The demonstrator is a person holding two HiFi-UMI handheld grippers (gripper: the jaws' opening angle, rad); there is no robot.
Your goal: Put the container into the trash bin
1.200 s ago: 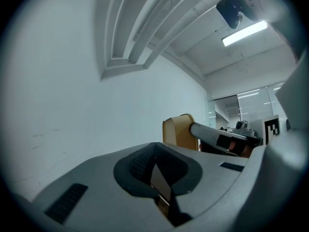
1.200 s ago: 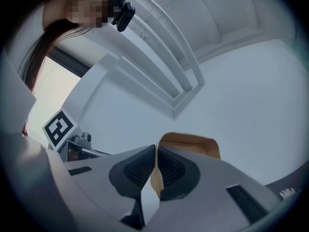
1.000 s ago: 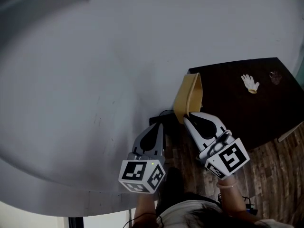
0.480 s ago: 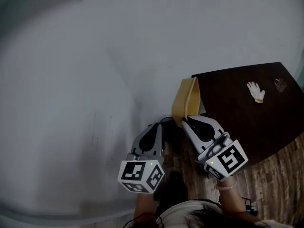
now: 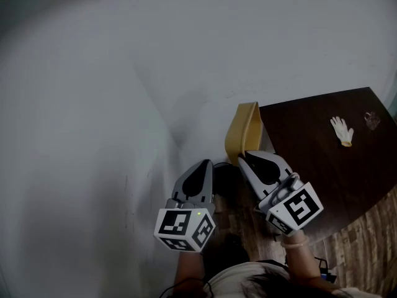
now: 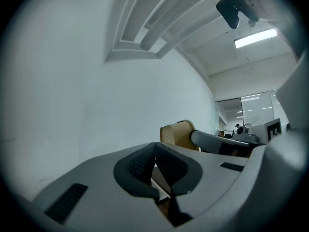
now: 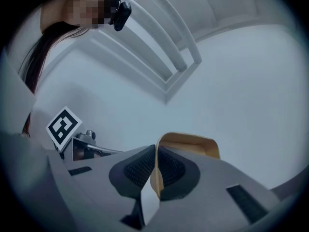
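A tan paper container [image 5: 243, 129] stands on edge in front of the white wall, and my right gripper [image 5: 249, 157] is shut on its lower rim. In the right gripper view the pads [image 7: 140, 166] pinch the thin tan wall of the container [image 7: 189, 143]. My left gripper [image 5: 203, 166] hangs beside it to the left, shut with nothing between its jaws; the left gripper view has its pads [image 6: 140, 161] touching at the tip and the container [image 6: 176, 132] beyond them. No trash bin shows in any view.
A dark brown table [image 5: 310, 160] lies to the right, with a white glove [image 5: 342, 130] and a small clear object [image 5: 372, 120] on it. A white wall [image 5: 124, 104] fills the left. Wooden floor [image 5: 366, 253] is below. Something dark [image 5: 222, 177] lies between the grippers.
The table, glove and floor have slid down and to the right in the head view. Both grippers keep their places in the view, the right one still holding the container.
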